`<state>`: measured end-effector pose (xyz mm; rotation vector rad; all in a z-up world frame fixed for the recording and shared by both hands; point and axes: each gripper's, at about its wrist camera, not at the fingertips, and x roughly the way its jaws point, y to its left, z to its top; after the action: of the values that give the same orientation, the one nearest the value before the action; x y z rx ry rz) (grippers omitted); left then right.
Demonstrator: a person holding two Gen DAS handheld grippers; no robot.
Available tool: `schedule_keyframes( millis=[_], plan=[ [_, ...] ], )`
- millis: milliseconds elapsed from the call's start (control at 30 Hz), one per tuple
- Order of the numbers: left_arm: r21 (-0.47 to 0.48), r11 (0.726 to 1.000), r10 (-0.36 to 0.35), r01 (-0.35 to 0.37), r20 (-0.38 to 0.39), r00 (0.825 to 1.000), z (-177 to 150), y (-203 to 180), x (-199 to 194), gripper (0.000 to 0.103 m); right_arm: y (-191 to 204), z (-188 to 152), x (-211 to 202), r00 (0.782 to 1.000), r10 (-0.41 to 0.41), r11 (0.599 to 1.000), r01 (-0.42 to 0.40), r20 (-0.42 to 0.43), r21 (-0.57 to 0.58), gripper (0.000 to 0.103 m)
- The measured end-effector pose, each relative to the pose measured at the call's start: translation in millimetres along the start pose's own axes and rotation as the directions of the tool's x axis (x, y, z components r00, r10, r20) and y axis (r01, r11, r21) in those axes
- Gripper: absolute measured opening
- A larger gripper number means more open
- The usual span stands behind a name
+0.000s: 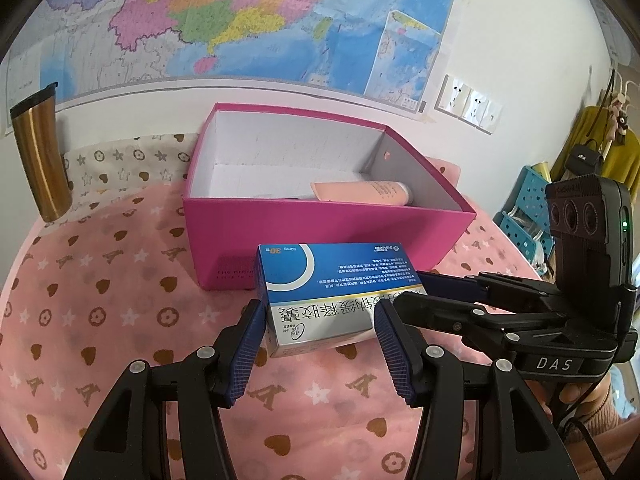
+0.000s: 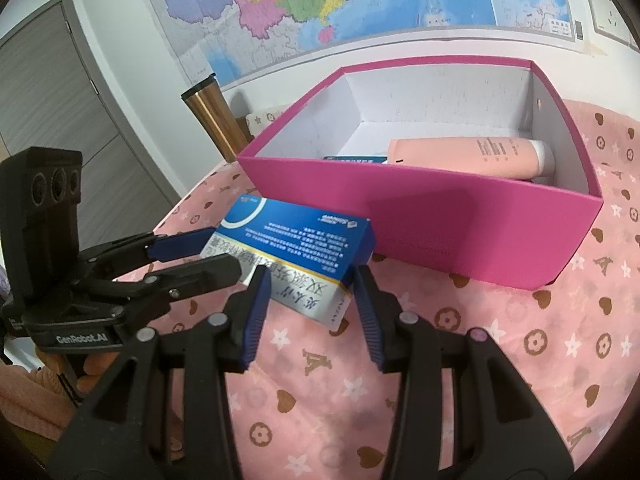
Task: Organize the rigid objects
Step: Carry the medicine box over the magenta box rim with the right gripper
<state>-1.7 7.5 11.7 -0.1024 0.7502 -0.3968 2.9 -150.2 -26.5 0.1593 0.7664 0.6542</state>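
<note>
Two claws flank one blue-and-white cardboard medicine carton (image 1: 332, 296) at frame centre, lying on the pink patterned bench cloth (image 1: 100, 312) against the open magenta cardboard box (image 1: 320, 228). The left claw (image 1: 318, 340) stands apart astride the carton's near end, nearer; its long axis runs straight ahead toward the box. The right claw (image 2: 312, 300), also apart, straddles a corner.

The medicine box (image 1: 320, 292) is glossy printed cardboard. The pink box (image 1: 320, 224) is matt card with a plain white paper lining, and the tube (image 2: 472, 152) in it is smooth matt plastic. Soft printed cloth (image 1: 100, 320) covers the tabletop. The cup (image 1: 40, 156) has a brushed, shiny metal body. Ribbed blue pads (image 1: 248, 344) line the black plastic fingers.
</note>
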Motion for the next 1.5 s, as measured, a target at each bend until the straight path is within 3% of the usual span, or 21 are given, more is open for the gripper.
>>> schedule_keyframes(
  millis=[1500],
  plan=[
    [0.041, 0.999, 0.001, -0.003, 0.064, 0.998, 18.3, -6.3, -5.5, 0.056, 0.5, 19.6, -11.5, 0.998, -0.021, 0.999, 0.023, 0.065, -0.039, 0.046]
  ],
)
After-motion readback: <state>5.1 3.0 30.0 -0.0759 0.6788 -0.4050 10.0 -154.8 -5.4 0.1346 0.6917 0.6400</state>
